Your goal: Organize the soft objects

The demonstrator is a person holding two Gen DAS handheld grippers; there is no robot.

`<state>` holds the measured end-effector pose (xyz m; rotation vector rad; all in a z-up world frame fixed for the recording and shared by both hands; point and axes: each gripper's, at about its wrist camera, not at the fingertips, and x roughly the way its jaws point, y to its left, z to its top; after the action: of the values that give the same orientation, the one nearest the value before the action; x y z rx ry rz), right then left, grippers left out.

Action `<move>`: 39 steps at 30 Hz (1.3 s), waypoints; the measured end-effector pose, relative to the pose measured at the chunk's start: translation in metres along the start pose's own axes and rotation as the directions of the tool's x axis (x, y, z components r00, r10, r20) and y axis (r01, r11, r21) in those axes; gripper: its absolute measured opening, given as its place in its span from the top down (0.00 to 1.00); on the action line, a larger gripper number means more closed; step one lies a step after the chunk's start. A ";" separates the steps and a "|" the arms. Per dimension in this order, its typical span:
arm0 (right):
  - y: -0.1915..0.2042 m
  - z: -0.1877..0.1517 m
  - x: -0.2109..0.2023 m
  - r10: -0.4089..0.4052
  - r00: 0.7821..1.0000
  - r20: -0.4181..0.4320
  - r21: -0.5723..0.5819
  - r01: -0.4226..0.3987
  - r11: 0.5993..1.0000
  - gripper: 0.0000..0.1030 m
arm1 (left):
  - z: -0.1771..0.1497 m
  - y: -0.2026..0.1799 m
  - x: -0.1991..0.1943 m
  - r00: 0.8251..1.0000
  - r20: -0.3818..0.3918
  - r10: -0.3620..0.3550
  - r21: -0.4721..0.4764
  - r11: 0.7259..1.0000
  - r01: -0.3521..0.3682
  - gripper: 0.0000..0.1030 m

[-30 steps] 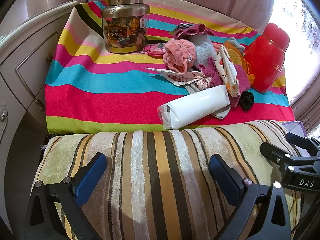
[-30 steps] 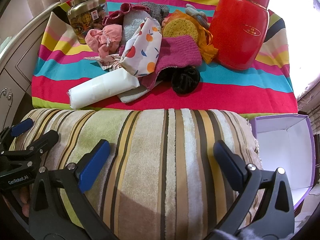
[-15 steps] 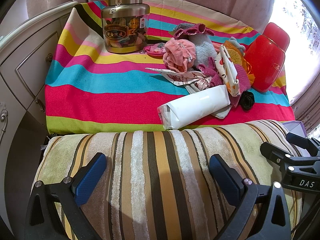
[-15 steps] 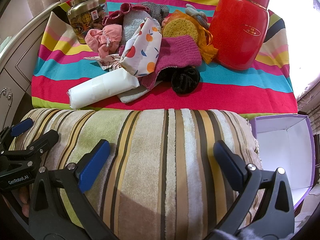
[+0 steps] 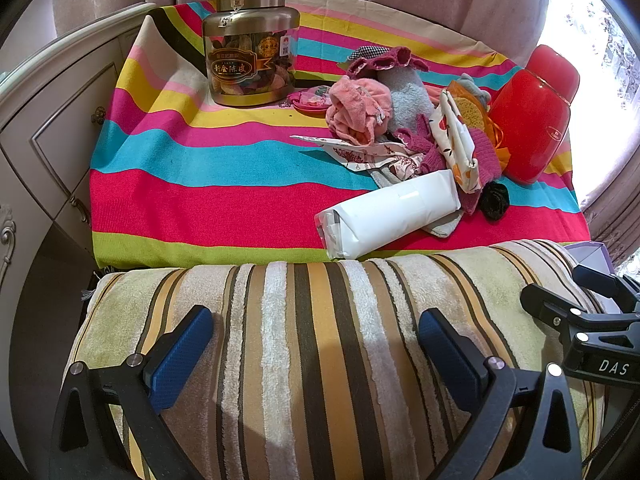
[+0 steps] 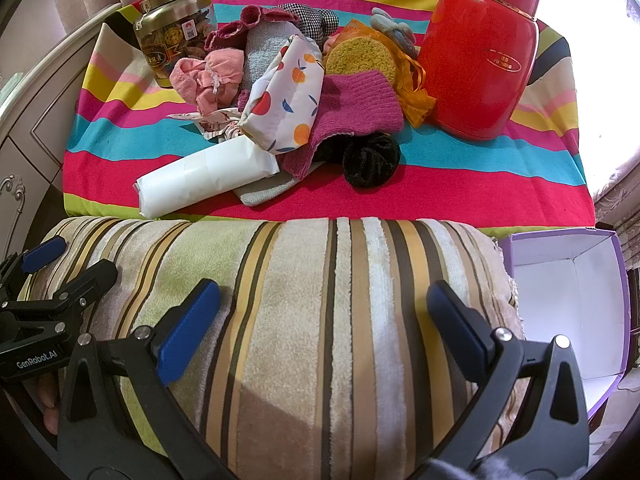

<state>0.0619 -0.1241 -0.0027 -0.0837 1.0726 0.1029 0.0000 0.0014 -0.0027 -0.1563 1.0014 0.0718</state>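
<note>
A pile of soft things lies on the rainbow-striped cloth (image 5: 208, 184): a white soft packet (image 5: 388, 212) (image 6: 208, 178), a pink cloth (image 5: 356, 110) (image 6: 208, 80), a fruit-print pouch (image 6: 286, 96), a magenta knit (image 6: 356, 108), a black scrunchie (image 6: 370, 158) and a yellow sponge (image 6: 362, 58). My left gripper (image 5: 316, 344) is open and empty over a striped plush cushion (image 5: 320, 340), near of the pile. My right gripper (image 6: 324, 316) is open and empty over the same cushion (image 6: 320, 320).
A glass jar with a gold lid (image 5: 250, 50) stands at the back left and a red canister (image 6: 480, 48) at the back right. An open purple box (image 6: 568, 300) sits low to the right of the cushion. A white cabinet (image 5: 44, 128) runs along the left.
</note>
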 end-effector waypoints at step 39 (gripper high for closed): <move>0.000 0.000 0.001 0.007 1.000 0.004 -0.005 -0.007 1.000 0.00 | 0.000 -0.001 0.000 1.000 -0.004 -0.001 0.000 1.000 0.001 0.00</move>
<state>0.0628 -0.1244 -0.0034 -0.0838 1.0691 0.1120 0.0002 0.0000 -0.0027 -0.1572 1.0052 0.0707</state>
